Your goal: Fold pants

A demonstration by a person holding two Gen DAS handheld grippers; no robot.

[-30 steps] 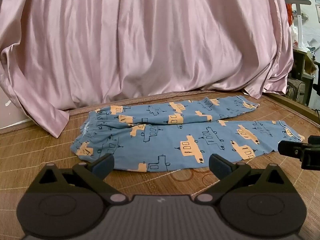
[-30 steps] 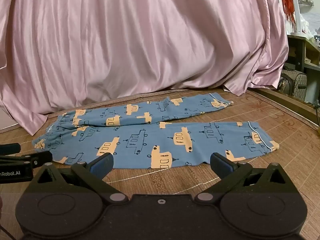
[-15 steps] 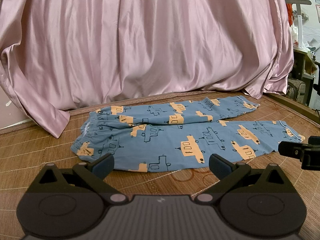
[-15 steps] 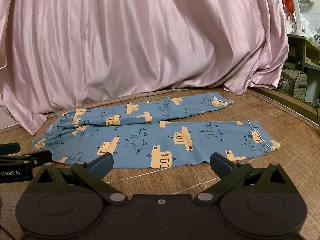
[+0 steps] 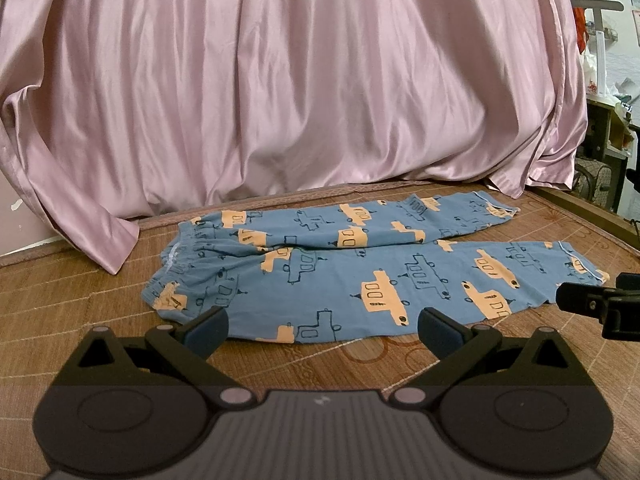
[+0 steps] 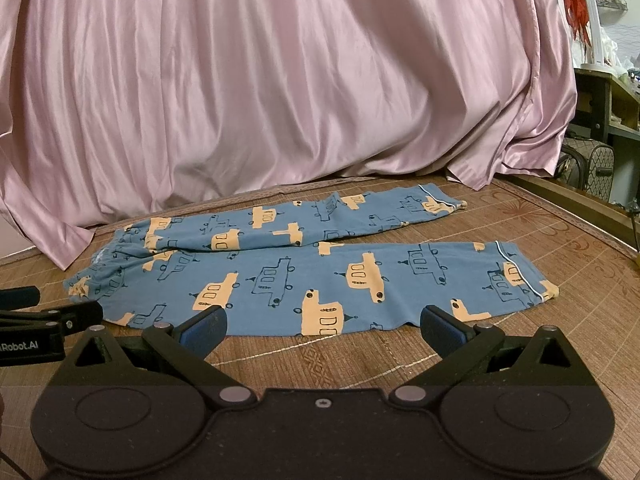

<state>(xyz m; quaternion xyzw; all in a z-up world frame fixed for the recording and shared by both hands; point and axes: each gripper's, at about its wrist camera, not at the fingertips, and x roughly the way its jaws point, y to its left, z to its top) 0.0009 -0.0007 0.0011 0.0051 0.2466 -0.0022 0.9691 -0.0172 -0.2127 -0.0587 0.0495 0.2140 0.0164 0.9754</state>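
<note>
Blue pants (image 5: 340,272) (image 6: 304,276) printed with orange and outlined cars lie flat on a woven mat, waistband at the left, both legs stretched to the right and spread slightly apart. My left gripper (image 5: 322,330) hovers open just short of the near leg's front edge, nothing between its fingers. My right gripper (image 6: 322,328) is likewise open and empty, in front of the near leg's lower half. Each gripper's body shows at the side of the other's view: the right one (image 5: 600,304), the left one (image 6: 44,320).
A pink satin sheet (image 5: 300,88) hangs down behind the pants and pools on the mat (image 6: 540,344). A wooden edge (image 6: 580,204) borders the mat at the right, with shelves and a bag (image 6: 592,164) beyond it.
</note>
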